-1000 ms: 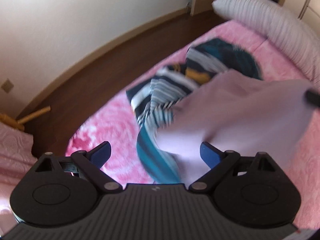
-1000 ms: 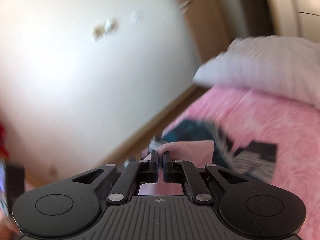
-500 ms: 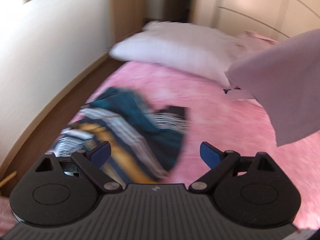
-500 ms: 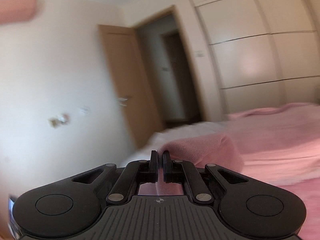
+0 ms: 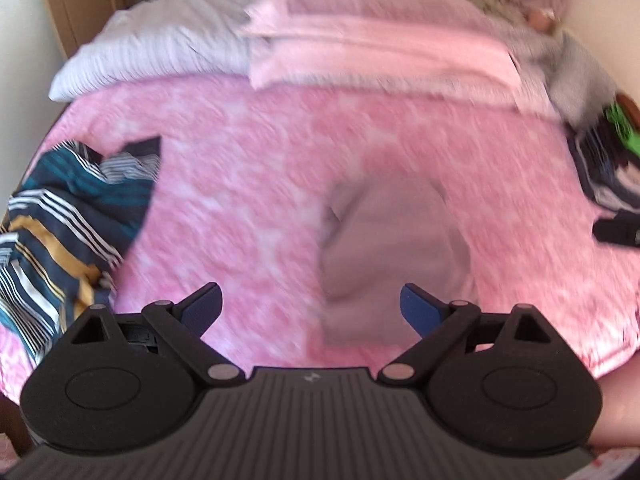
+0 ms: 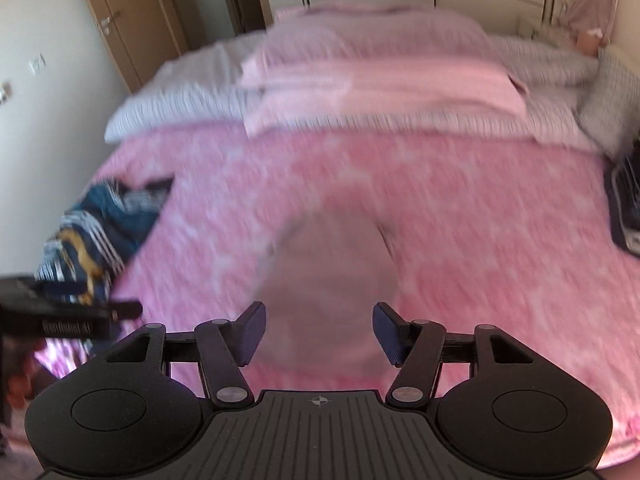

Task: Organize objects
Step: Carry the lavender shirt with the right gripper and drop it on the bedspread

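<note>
A pale mauve cloth [image 5: 392, 252] lies blurred on the pink bedspread [image 5: 256, 184], just ahead of both grippers; it also shows in the right wrist view [image 6: 332, 280]. My left gripper [image 5: 310, 306] is open and empty, with the cloth ahead and to its right. My right gripper [image 6: 319, 330] is open and empty, with the cloth between and beyond its fingers. A striped navy, teal and yellow garment [image 5: 68, 224] lies crumpled at the bed's left edge, also in the right wrist view [image 6: 96, 236].
Folded pink blankets [image 5: 380, 52] and white striped pillows [image 5: 160, 52] lie across the head of the bed. Dark clothes [image 5: 604, 172] are piled at the right edge. The left gripper's body [image 6: 60, 316] shows at the left of the right wrist view. A door [image 6: 128, 20] stands beyond.
My right gripper has opened and let go of the mauve cloth, which now lies on the bedspread. Both grippers have swung to face the bed. The left gripper stays open.
</note>
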Tool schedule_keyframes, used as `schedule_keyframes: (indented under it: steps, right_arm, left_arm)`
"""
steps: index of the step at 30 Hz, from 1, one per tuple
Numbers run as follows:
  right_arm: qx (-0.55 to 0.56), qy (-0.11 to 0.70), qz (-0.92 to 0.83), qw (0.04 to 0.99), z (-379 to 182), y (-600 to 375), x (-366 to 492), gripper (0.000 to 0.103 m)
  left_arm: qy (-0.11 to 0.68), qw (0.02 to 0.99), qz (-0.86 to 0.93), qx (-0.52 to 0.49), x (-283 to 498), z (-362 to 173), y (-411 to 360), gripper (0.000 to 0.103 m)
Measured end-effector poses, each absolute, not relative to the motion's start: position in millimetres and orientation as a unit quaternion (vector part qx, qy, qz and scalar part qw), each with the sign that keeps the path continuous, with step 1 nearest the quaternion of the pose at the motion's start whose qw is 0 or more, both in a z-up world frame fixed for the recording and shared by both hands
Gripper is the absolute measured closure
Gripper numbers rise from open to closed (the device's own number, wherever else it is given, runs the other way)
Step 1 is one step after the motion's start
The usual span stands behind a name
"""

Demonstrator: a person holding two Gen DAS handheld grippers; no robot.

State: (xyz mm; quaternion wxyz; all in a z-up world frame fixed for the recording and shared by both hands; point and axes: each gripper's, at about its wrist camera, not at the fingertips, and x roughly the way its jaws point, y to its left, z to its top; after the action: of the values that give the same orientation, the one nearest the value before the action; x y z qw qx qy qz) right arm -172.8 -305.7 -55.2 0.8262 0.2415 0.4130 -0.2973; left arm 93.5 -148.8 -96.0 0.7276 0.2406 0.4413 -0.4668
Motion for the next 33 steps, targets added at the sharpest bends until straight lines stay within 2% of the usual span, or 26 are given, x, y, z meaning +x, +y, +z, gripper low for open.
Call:
schedule_keyframes:
  steps: [5, 12, 23, 33]
  right_arm:
    - [0.249, 0.436, -0.274, 0.820, -73.1, -302.7, -205.3, 0.047]
    - [0.233, 0.455, -0.249, 0.823, -87.9, -294.7, -208.7, 0.047]
    - [0.220, 0.474, -0.255, 0.814, -101.7, -288.9, -190.5, 0.047]
    - [0.229, 0.478, -0.303, 0.792, -101.4, -301.4, -156.3, 0.047]
  left_arm:
    - [0.453, 0.723, -0.454, 0.258, 39.1, -105.3, -147.4, 0.009]
    - [0.457, 0.726, -0.430, 0.282, 16.0, -106.1, -136.2, 0.009]
    - [0.454, 0.711, -0.441, 0.307, 18.2, -108.3, -141.3, 0.009]
    - [0.447, 0.685, -0.475, 0.324, 56.4, -112.3, -164.8, 0.009]
